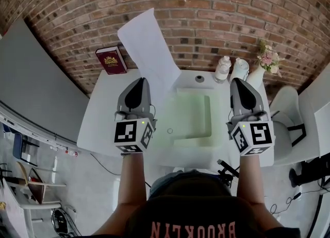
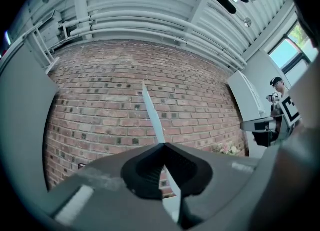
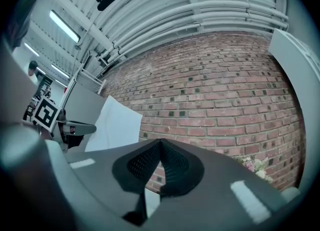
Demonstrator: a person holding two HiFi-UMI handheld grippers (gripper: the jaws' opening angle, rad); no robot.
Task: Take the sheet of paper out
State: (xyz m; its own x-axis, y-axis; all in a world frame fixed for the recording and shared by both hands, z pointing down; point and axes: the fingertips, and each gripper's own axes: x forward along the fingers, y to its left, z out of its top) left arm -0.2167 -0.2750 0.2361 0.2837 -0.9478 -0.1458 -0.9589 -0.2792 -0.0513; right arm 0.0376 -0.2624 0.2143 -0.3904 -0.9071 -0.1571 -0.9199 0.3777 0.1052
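A white sheet of paper [image 1: 148, 46] stands up in the air, slanting up and to the left against the brick wall. My left gripper [image 1: 139, 82] is shut on its lower edge; in the left gripper view the sheet [image 2: 153, 116] shows edge-on, rising from between the closed jaws [image 2: 164, 146]. A pale green translucent folder [image 1: 195, 118] lies flat on the white table [image 1: 103, 123] between the two grippers. My right gripper [image 1: 241, 82] hovers over the table's right side, shut with nothing in it [image 3: 160, 141]. In the right gripper view the sheet [image 3: 117, 125] appears to the left.
A dark red book [image 1: 111, 60] leans at the table's back left. Two white bottles [image 1: 223, 69] and a small bunch of flowers [image 1: 268, 56] stand at the back right. A small round cap [image 1: 199, 79] lies behind the folder. A white chair [image 1: 286, 109] stands to the right.
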